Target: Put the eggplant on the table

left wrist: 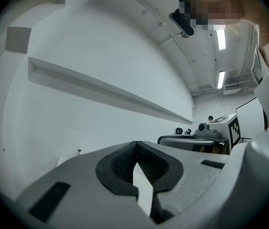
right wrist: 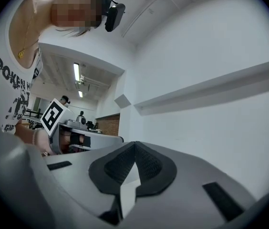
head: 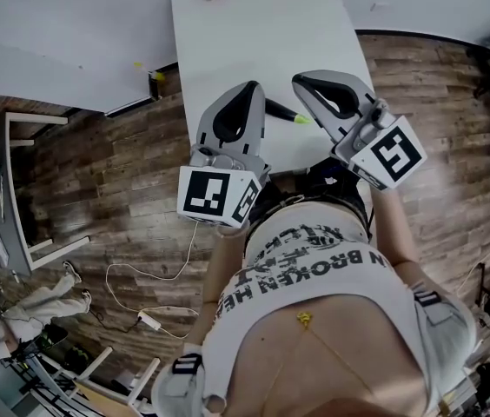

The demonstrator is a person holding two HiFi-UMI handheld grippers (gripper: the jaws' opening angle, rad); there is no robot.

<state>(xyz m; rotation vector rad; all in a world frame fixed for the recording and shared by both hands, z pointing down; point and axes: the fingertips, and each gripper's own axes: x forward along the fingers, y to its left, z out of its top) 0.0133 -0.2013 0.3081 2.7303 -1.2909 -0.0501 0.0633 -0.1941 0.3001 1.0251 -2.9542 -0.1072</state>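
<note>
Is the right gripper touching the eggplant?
Apart. The right gripper view shows the right gripper shut on nothing, only wall ahead; in the head view the eggplant lies on the table.

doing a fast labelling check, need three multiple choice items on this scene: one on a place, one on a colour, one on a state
1. Where does the eggplant lie?
A. on the wooden floor
B. on the table, between the left tool and the right tool
C. inside the right tool

2. What colour is the table top?
A. white
B. black
C. red

3. How do the right tool's jaws stand?
A. wide apart
B. shut on the eggplant
C. shut, with nothing between them

Answers:
1. B: the head view shows the dark eggplant on the table's near end, between the two tool tips.
2. A: the table top is plain white against the brown plank floor.
3. C: the right gripper view shows the jaws meeting at their tips, with only the wall beyond them.
</note>
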